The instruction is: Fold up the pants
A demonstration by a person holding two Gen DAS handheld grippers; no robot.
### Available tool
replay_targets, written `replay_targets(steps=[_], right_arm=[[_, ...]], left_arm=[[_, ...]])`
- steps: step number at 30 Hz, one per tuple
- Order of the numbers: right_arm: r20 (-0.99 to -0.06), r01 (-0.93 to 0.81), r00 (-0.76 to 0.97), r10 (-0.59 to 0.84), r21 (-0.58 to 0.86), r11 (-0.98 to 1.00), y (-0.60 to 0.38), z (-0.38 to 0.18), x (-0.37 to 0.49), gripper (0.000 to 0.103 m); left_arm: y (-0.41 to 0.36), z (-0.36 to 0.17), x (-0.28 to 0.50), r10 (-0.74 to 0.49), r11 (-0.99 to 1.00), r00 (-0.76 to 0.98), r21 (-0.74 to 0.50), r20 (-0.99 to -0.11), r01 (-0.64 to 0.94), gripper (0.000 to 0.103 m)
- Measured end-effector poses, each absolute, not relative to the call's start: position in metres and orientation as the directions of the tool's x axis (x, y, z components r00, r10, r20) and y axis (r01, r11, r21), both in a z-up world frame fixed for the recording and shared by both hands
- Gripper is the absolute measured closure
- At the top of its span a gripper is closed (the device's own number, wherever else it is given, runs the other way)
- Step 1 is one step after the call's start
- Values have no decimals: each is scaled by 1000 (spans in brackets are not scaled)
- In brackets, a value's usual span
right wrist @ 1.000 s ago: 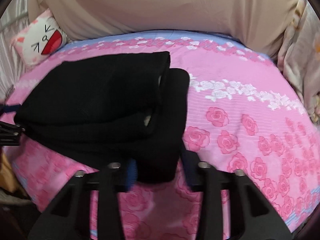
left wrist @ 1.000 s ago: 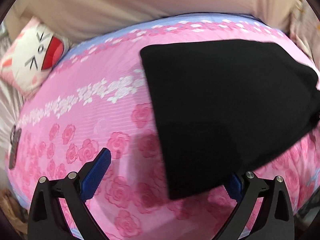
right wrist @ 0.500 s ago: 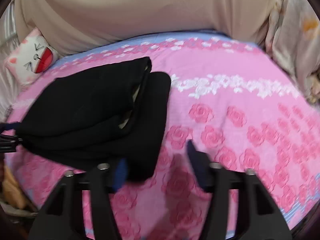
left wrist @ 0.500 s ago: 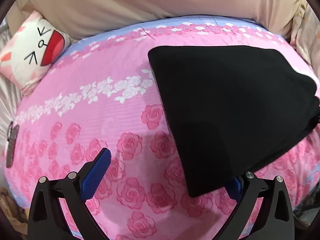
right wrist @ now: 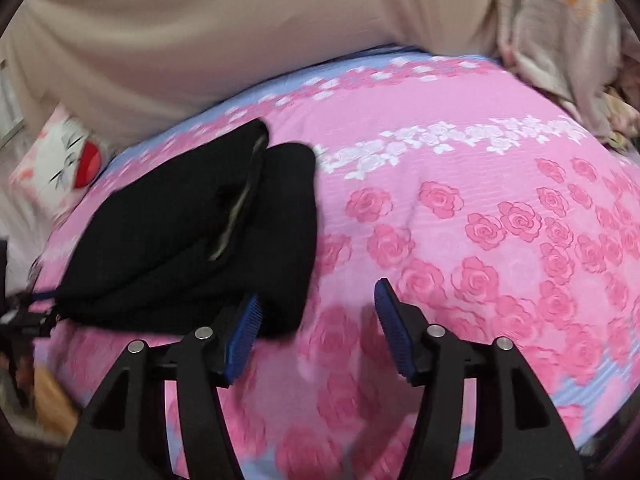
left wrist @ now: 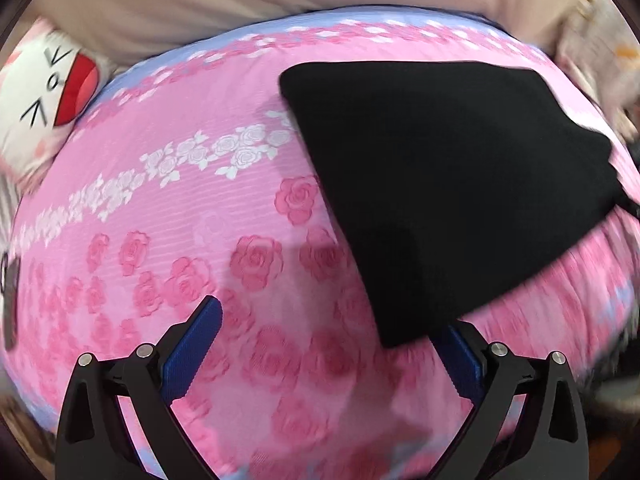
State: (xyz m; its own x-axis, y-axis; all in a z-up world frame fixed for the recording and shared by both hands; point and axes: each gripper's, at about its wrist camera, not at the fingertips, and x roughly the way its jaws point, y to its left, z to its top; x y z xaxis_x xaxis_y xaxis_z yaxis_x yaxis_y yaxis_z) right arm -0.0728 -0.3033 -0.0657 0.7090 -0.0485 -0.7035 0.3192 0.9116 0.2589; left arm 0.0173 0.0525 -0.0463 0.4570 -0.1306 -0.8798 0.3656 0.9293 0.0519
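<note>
The black pants (left wrist: pixel 452 184) lie folded into a compact stack on the pink rose-print bed cover (left wrist: pixel 208 208). In the right wrist view the pants (right wrist: pixel 192 240) show layered folds at the left. My left gripper (left wrist: pixel 328 340) is open, hovering over the cover; the pants' near corner overlaps its right finger (left wrist: pixel 460 356). My right gripper (right wrist: pixel 318 328) is open and empty, just right of the pants' near edge, its left finger (right wrist: pixel 244 332) beside the fabric.
A white cat-face pillow (left wrist: pixel 44 96) lies at the far left, also in the right wrist view (right wrist: pixel 64 164). A beige sheet (right wrist: pixel 224 28) is behind the bed. Crumpled floral bedding (right wrist: pixel 560 40) sits far right. A dark object (left wrist: pixel 9 304) lies at the left edge.
My right gripper let go of the pants' near edge, opened and drew back to the right. My left gripper pulled back a little. The pants stay folded on the bed.
</note>
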Motion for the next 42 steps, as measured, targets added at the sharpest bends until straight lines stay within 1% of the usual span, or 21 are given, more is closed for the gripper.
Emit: replay_targets(steps=[2,3,7,8,10,12,13,14,15,16,18,20,21,22,24,27,31,34,35,39,42], right_arm=[[-649,267,761,12,330,905,-309,-45,-87,46],[-618,249,785,30,359,900,-310,-36,-90,46],[-466,130,878,115,461,878,-304,-3,-68,46],[-441,95,887,138,467,879,-297,1,-53,46],[-414,23,890,189,456,889,-282,4,-27,47],[-465,2,864,193,387,922,-265,-7,4,44],[-530,14,827,186,351,936,-259,-22,18,37],[-662,111,741,110,283,953,-259,-55,34,37],[-734,176,675,73,257,950,-265,-84,38,37],[-679,171,723,124,351,921,-278,-98,26,36],[-699,218,700,146,404,889,-292,-95,21,45],[-707,249,694,137,414,876,-300,-88,16,43],[-712,259,691,127,408,875,-303,-85,11,41],[-707,265,696,124,413,871,-307,-81,5,28],[-692,289,712,119,443,849,-319,-75,-12,14],[-677,328,723,135,509,795,-338,-76,-34,14],[-677,342,701,223,595,727,-349,-80,-52,14],[-652,311,678,339,673,671,-350,-94,-47,13],[-633,302,672,385,709,638,-349,-102,-42,13],[-600,271,673,432,744,611,-346,-103,-33,11],[-568,260,673,474,781,567,-346,-104,-23,5]], left_arm=[[61,-25,8,-196,917,471,9,-860,398,6],[68,-7,5,-259,914,491,-47,-832,403,6],[66,31,19,-397,906,561,-214,-727,365,6],[58,32,30,-391,915,581,-234,-714,329,6],[38,18,53,-324,945,587,-223,-742,239,6],[19,-10,73,-270,961,553,-185,-788,207,6],[14,-28,82,-211,974,530,-130,-821,187,5],[10,-43,88,-162,982,504,-86,-848,171,5],[12,-59,90,-198,976,501,-119,-842,184,5],[21,-63,88,-252,966,517,-185,-818,179,5],[29,-62,90,-289,956,496,-224,-819,188,5],[34,-60,94,-315,949,457,-262,-832,176,5],[37,-57,93,-323,946,442,-277,-837,167,5],[41,-51,90,-339,941,427,-299,-839,160,5],[50,-40,82,-365,931,421,-324,-830,170,5],[67,-31,70,-356,935,439,-313,-825,170,5],[83,-37,56,-344,939,400,-306,-849,159,5],[81,-51,54,-385,922,312,-346,-868,175,5],[80,-58,55,-434,900,267,-400,-860,175,5],[76,-60,61,-486,873,244,-457,-839,169,6],[69,-60,68,-489,872,233,-460,-841,169,6]])
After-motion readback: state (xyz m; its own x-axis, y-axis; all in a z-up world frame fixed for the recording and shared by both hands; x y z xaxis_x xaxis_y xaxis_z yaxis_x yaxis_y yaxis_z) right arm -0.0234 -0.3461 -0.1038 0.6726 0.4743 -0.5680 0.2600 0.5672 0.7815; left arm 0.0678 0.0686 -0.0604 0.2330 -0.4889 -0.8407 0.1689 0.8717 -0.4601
